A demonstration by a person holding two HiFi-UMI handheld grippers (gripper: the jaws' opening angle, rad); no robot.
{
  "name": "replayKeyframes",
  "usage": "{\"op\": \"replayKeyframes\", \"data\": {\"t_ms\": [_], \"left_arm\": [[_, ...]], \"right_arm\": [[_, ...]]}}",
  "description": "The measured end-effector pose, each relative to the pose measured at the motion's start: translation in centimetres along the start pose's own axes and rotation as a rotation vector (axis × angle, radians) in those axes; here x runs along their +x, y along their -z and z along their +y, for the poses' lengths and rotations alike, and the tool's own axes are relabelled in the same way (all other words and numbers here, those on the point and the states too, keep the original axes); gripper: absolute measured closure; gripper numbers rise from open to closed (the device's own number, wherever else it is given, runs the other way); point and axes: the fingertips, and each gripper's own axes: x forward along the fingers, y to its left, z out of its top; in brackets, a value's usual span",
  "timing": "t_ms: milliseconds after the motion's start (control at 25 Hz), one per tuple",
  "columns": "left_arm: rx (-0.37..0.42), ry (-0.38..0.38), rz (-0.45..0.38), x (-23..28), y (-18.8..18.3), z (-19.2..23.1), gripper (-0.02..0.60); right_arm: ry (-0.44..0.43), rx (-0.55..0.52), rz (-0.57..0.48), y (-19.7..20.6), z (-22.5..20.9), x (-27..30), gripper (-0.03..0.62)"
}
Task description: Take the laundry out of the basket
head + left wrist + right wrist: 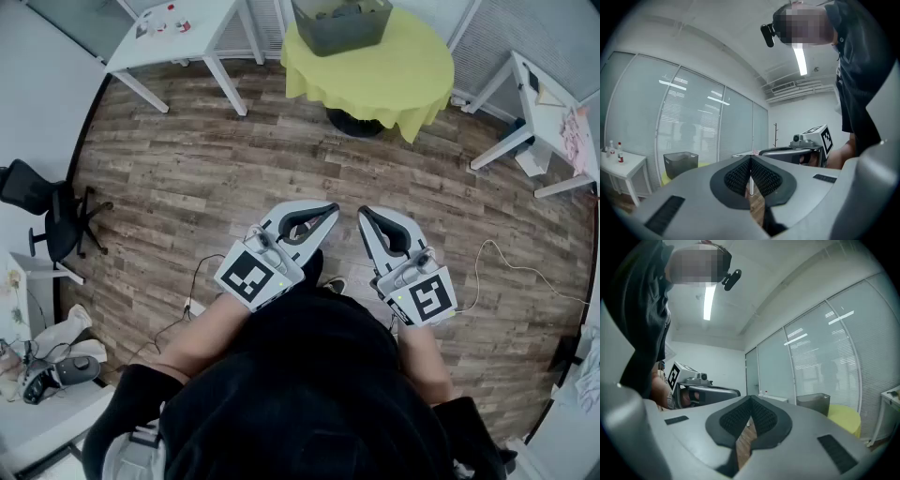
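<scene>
1. I'm holding both grippers level in front of my torso, side by side and just apart, tips pointing toward the round table (380, 80).
2. The left gripper (330, 210) is showing its jaws fully together. The ribbed pads are meeting at the tip, with nothing between them.
3. The right gripper (365, 214) is reading the same in its own view: jaws closed pad to pad, gripping nothing.
4. The grey laundry basket (326, 41) is standing on the round table, which is wearing a yellow cloth (412, 56). It is across the room, well apart from both grippers, and the top of the head view is cutting off its far rim.
5. The laundry (339, 11) is lying inside the basket as a dull heap. I'm not making out single pieces.
6. The wood-plank floor (187, 178) is lying between me and the table. A thin cable (506, 255) is trailing over it near the right gripper.
7. A white table (178, 37) is standing left of the round one, with small bottles (161, 25) on top.
8. A black office chair (47, 217) is sitting at the left wall. A second white table (530, 98) is standing at the right.
</scene>
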Motion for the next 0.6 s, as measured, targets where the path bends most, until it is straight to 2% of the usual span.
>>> {"op": "replayKeyframes", "data": {"t_ms": [360,600], "left_arm": [[-0.016,-0.033,0.002,-0.2,0.4,1.9,0.572],[-0.037,-0.031,0.008,-0.4,0.9,5.3,0.572]], "right_arm": [[-0.003,0.014,0.016,0.5,-0.8,1.7,0.571],[0.02,0.005,0.046,0.5,-1.8,4.8,0.569]]}}
